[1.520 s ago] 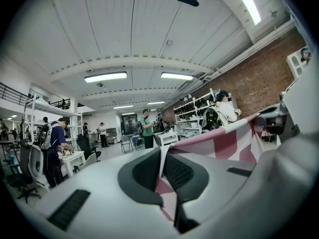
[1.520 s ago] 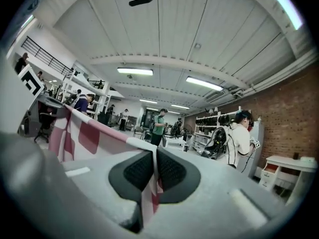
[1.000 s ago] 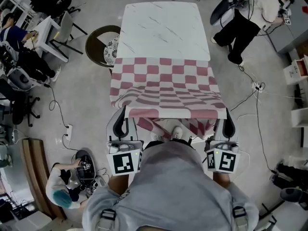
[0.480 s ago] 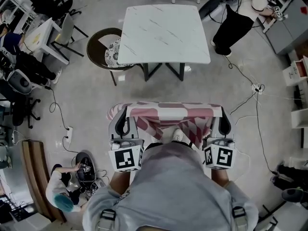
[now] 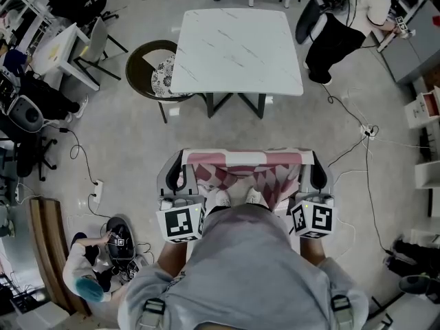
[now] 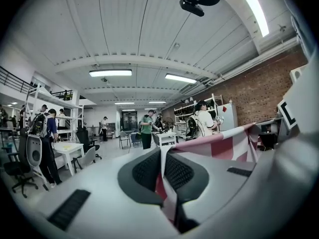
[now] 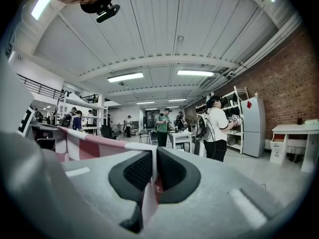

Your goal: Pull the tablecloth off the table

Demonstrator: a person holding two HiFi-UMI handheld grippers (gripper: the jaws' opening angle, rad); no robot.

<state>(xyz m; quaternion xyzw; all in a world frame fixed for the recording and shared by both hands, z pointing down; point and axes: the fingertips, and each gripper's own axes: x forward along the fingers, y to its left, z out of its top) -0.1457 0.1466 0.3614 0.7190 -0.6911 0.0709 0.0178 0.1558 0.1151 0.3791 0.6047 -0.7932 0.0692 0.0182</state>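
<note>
We hold the limp red-and-white checked tablecloth (image 5: 244, 165) clear of the bare marble-patterned table (image 5: 236, 40), left gripper (image 5: 180, 165) and right gripper (image 5: 315, 163) each pinching a corner.

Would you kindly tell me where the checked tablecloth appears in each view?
Head view: tablecloth lower centre, stretched between left gripper and right gripper.
Left gripper view: pinched in the fingers, running up right.
Right gripper view: pinched in the fingers, running left.
Shared landmark: the white table ahead.

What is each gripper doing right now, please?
Left gripper: closed on the tablecloth.
Right gripper: closed on the tablecloth too.
</note>
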